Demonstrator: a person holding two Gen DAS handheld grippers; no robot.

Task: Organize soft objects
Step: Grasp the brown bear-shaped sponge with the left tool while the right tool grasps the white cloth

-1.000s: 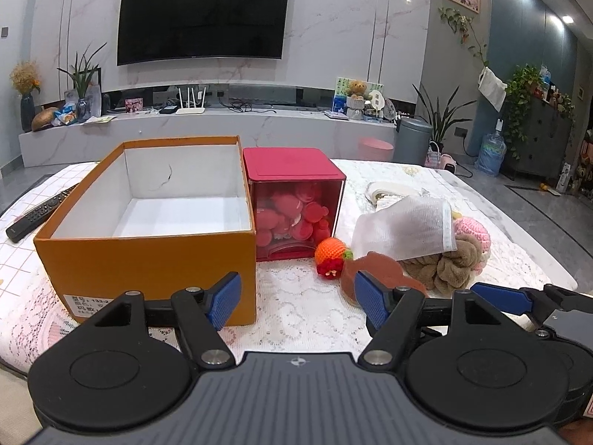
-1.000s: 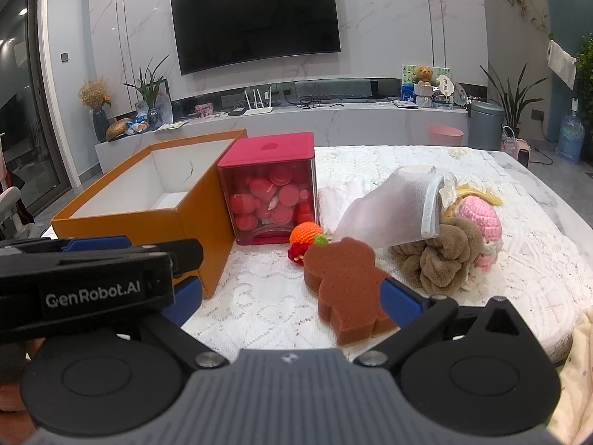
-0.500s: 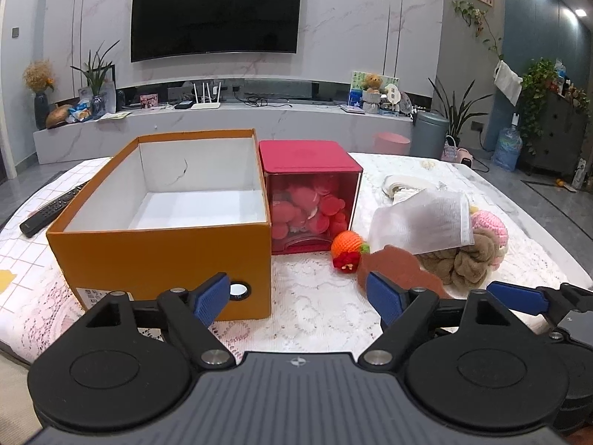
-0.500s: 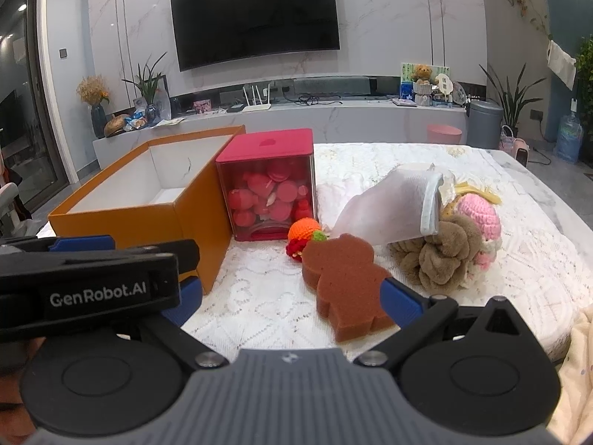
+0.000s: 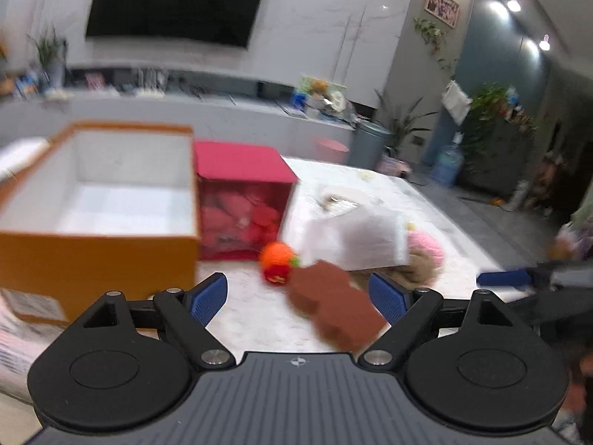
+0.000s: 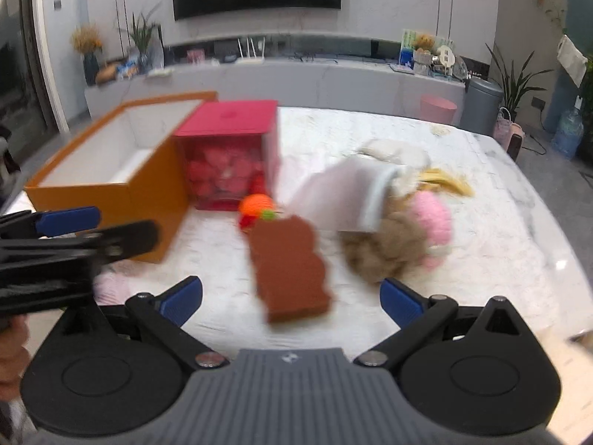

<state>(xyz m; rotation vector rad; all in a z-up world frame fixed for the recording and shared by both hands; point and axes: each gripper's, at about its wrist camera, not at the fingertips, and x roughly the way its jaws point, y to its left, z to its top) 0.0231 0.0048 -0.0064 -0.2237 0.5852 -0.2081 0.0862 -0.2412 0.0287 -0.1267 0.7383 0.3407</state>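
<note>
Over the last second the left gripper was spreading its jaws wider, and both it and the right gripper stood open and held nothing. The brown sponge lay on the tablecloth just ahead, beside the orange box, so a first pickup looked close.

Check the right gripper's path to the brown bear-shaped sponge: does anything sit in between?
Nothing visible does. The brown bear-shaped sponge lies on the white lace cloth directly ahead of the open right gripper. The small orange knitted toy sits beyond the sponge, not in front.
</note>
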